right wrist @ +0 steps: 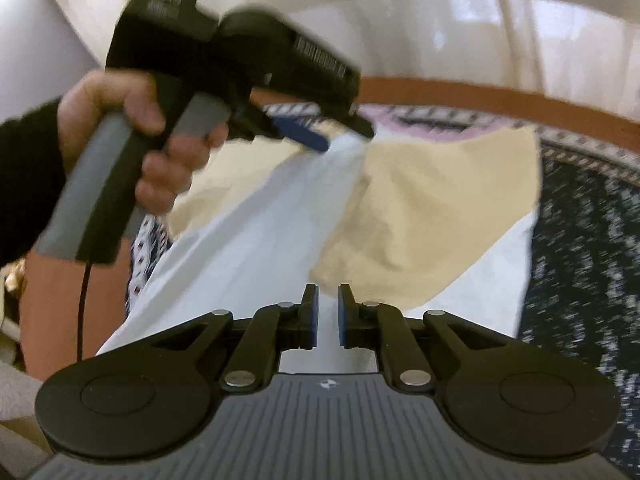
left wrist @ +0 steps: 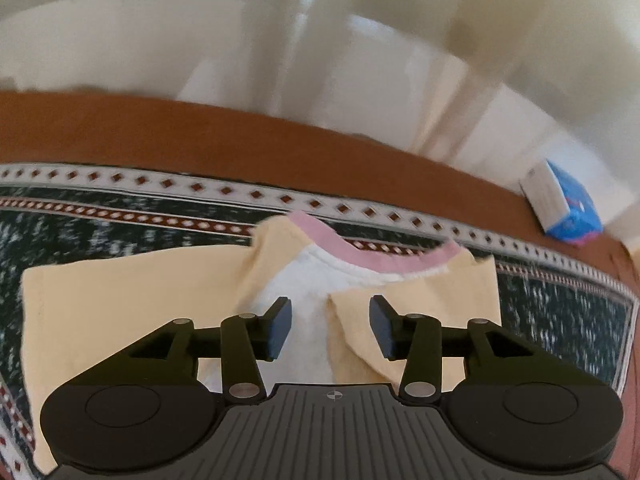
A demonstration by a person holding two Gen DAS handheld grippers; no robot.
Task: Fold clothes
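Spanning the yellow-and-white shirt (left wrist: 132, 304), left gripper (left wrist: 330, 326) jaws wide, empty; right gripper (right wrist: 328, 314) jaws near-closed, empty.

Dark patterned cloth (left wrist: 120, 224) covers brown table (left wrist: 160, 132); yellow-white shirt (left wrist: 120, 300) flat; blue-white box (left wrist: 560, 204) at edge.
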